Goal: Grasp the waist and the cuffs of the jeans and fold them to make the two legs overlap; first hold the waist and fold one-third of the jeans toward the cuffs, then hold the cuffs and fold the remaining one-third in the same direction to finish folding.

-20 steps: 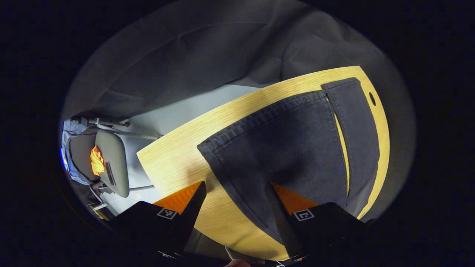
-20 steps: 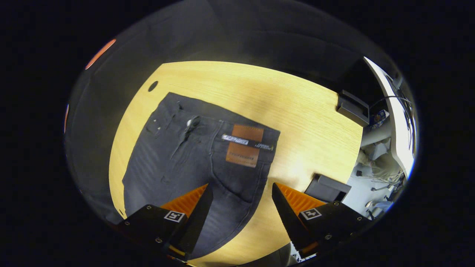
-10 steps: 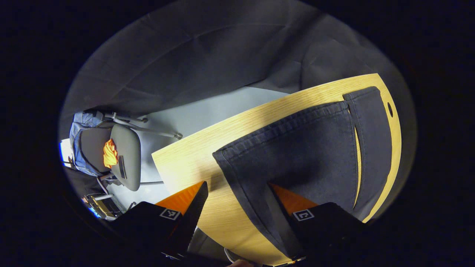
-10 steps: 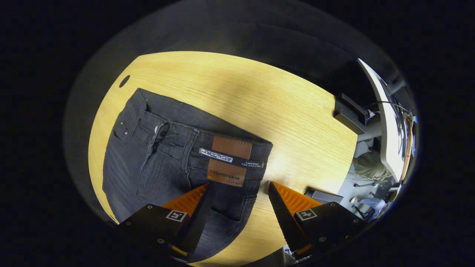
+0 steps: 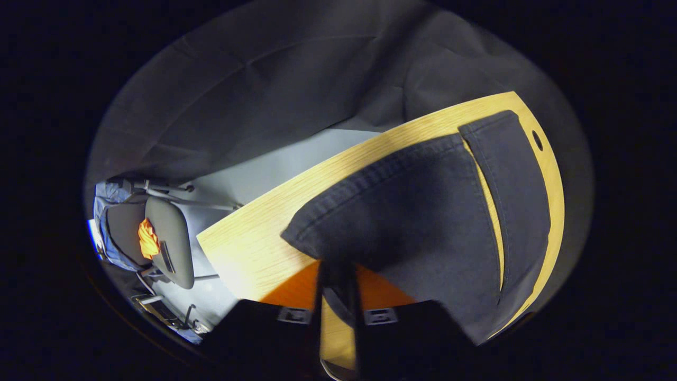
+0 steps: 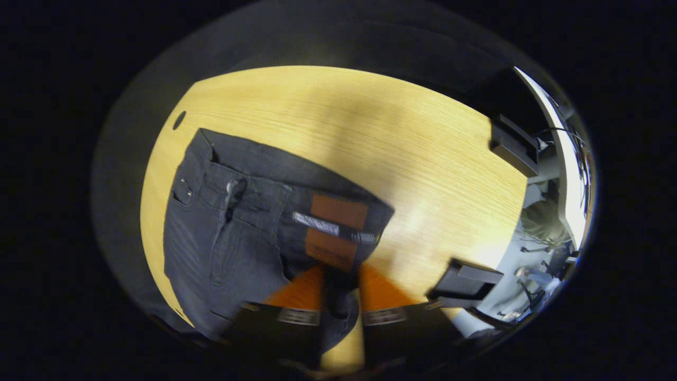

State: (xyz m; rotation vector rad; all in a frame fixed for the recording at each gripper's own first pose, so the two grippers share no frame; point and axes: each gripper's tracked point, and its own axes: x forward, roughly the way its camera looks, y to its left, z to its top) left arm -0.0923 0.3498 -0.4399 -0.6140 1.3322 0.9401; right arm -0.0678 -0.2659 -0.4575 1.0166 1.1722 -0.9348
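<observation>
left gripper view: both grips thin at the denim edge

left gripper [image 5: 337, 278] pinches the cuff hem of the jeans [image 5: 423, 211] just ahead. right gripper [image 6: 341, 278] pinches the waist [image 6: 296, 211] below the patch [image 6: 334, 232]. risk: a shallow bite slips during lifting, leaving the legs misaligned on the table [image 6: 423, 159].

Left claw [image 5: 336, 280] and right claw [image 6: 341, 278] both pinched nearly closed.

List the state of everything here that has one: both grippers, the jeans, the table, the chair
left gripper: jaws closed on the cuff end of the jeans
right gripper: jaws closed on the waist of the jeans
jeans: flat on the table, legs side by side, unfolded
table: carrying the jeans
chair: unoccupied, orange item on it
</observation>
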